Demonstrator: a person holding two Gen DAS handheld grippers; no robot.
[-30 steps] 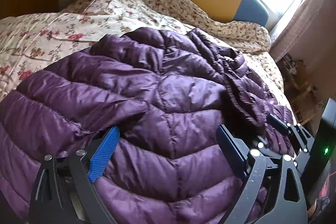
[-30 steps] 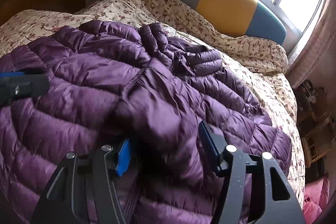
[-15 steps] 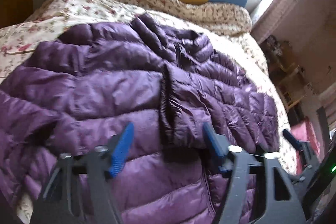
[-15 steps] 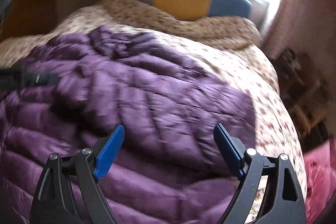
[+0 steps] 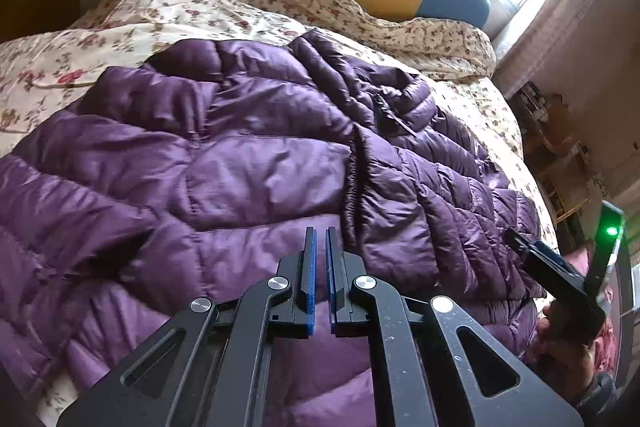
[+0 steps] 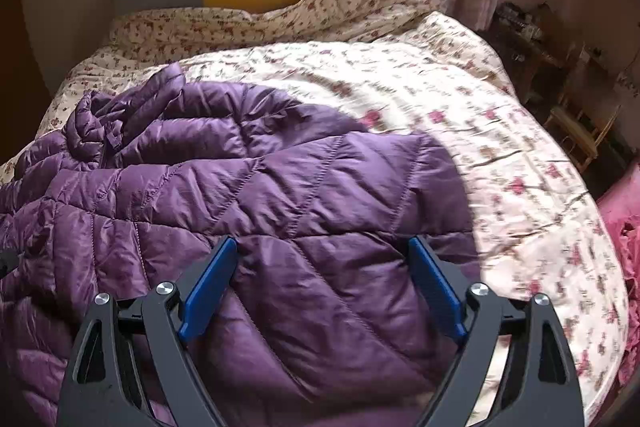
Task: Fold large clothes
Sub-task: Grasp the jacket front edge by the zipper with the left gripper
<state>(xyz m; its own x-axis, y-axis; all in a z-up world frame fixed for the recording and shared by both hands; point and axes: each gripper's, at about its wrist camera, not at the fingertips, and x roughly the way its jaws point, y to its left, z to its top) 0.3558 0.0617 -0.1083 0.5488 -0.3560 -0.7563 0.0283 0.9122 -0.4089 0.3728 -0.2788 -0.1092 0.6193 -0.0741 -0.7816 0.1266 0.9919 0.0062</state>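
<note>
My left claw [image 5: 319, 255] is pinched nearly closed on nothing; my right claw [image 6: 323, 281] gapes empty over the jacket [image 6: 248, 195], which runs lengthwise from lower frame, collar toward upper left.

Our left tongs [image 5: 319, 259] have closed empty above the purple jacket [image 5: 248, 163]; our right tongs [image 6: 322, 283] have swung toward its right edge

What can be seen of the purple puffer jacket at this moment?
The purple puffer jacket is shiny, quilted in stitched panels, and looks soft and padded. It lies spread and rumpled on the floral bedspread, a sleeve with a gathered cuff folded across its front and its collar and zipper bunched toward the headboard. The left hand-held gripper is shut above it; the right hand-held gripper is open over its panels.
</note>
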